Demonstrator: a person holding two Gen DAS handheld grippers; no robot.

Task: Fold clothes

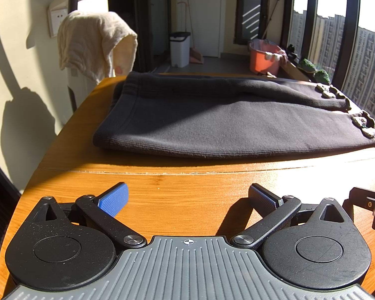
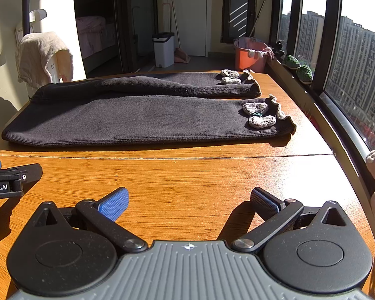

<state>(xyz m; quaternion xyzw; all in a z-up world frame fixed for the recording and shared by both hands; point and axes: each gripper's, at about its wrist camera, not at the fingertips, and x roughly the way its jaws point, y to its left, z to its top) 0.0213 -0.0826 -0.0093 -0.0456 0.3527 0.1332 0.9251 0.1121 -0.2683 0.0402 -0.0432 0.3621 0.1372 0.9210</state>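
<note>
Dark knit trousers (image 2: 142, 115) lie flat across the far half of the desk (image 2: 187, 175), cuffs toward its window-side edge. The left hand-held gripper (image 1: 187, 200) and right hand-held gripper (image 2: 188, 201) hover over the near edge, both spread wide, holding nothing.

A: What lies on the table (image 1: 187, 187)?

B: A pair of dark knit trousers (image 1: 212, 120), spread flat across the far half, waistband at the left, legs running right. Small pale knitted trims (image 1: 362, 125) sit at the cuffs.

A: And the left gripper (image 1: 187, 200)?

B: Near, low over bare wood, its blue-padded fingers (image 1: 115, 200) spread wide with nothing between them. Part of the right gripper (image 1: 372, 205) shows at the right edge.

A: Beyond the table?

B: A cream towel (image 1: 92, 42) draped at far left, a white bin (image 1: 179, 48), an orange bucket (image 1: 263, 58).
</note>
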